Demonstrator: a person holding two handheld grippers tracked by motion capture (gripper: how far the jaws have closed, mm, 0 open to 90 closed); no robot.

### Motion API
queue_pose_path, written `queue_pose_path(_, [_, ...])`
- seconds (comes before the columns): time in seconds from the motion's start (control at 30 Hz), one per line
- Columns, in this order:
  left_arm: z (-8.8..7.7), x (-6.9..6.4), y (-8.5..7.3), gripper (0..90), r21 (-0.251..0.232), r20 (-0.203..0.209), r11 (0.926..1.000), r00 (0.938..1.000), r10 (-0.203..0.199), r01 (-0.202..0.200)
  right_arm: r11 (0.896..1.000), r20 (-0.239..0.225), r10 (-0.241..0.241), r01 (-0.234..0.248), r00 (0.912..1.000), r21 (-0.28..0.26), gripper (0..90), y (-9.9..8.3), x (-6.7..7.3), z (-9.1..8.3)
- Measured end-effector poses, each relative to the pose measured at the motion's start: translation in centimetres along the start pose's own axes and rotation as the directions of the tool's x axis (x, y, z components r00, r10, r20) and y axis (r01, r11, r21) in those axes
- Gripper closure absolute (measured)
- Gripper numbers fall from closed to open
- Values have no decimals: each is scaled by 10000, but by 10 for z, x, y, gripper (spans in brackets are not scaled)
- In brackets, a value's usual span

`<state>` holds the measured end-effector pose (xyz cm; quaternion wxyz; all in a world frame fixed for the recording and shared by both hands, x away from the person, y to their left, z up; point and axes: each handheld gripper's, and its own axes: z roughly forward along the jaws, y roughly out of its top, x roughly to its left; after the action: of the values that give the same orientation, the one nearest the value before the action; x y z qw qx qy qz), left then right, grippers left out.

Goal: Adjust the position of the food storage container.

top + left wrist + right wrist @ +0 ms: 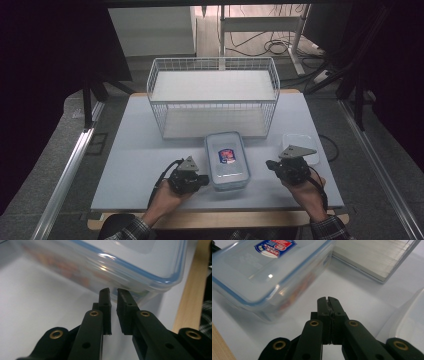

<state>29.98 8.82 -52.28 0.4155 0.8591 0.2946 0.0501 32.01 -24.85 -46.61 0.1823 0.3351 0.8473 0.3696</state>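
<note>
We held the left gripper [202, 179] just beside the lidded plastic container [227, 160], which lay flat on the table [135, 150] before the wire basket [212, 95]; its jaws stood narrowly apart, pinching nothing. Our right gripper [270, 164] hovered opposite, fingers pressed together, empty.

The clear plastic food container with the blue-sealed lid [264, 270] carries one label, a blue and red sticker [275, 247] on top of the lid, seen also in the high view as a small blue and red patch [226, 155]. Its white lettering is too blurred and too small to read, so no word, brand or number can be made out anywhere
</note>
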Motion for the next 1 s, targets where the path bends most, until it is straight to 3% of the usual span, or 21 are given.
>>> queue_pose_path(0.13, [19, -11, 17, 789, 87, 402, 9993, 9986, 357, -361, 9998, 34, 194, -194, 9998, -9, 889, -5, -4, -5])
queue_pose_path(0.2, [18, -8, 21, 790, 317, 94, 9979, 9984, 554, -557, 9993, 3, 382, -382, 9993, -34, 889, -9, -5, -8])
queue_pose_path(0.23, [14, -2, 22, 801, 322, -282, 9981, 9982, 538, -529, 9989, -32, 452, -452, 9990, -78, 889, -11, -5, -10])
queue_pose_path(0.3, [0, 20, 25, 817, 90, -852, 9999, 9963, 80, -73, 9982, -105, 591, -592, 9982, -123, 889, -12, -4, -12])
queue_pose_path(0.4, [-15, 56, 39, 823, -584, -1757, 9967, 9822, -658, 563, 9982, -109, 587, -589, 9982, -145, 888, -10, -3, -8])
queue_pose_path(0.5, [-15, 85, 66, 818, -982, -2068, 9927, 9743, -890, 699, 9977, 62, 677, -677, 9977, -75, 886, -5, -4, -1])
queue_pose_path(0.57, [-9, 96, 83, 809, -1092, -1750, 9907, 9795, -996, 812, 9949, -28, 1001, -1001, 9950, -101, 881, -1, -7, 6])
queue_pose_path(0.63, [0, 102, 98, 806, -1063, -1519, 9923, 9852, -789, 631, 9930, -43, 1179, -1179, 9930, -23, 876, 4, -9, 13])
queue_pose_path(0.77, [23, 95, 124, 813, -1044, -781, 9945, 9968, -171, 89, 9902, -101, 1388, -1386, 9903, 172, 876, 9, -8, 26])
queue_pose_path(0.9, [48, 78, 146, 819, -797, -651, 9951, 9964, 535, -586, 9927, -5, 1172, -1172, 9931, 288, 880, 9, -4, 29])
queue_pose_path(1.0, [61, 69, 157, 833, -710, -497, 9937, 9953, 831, -865, 9935, -28, 1117, -1116, 9937, 236, 882, 9, -4, 29])
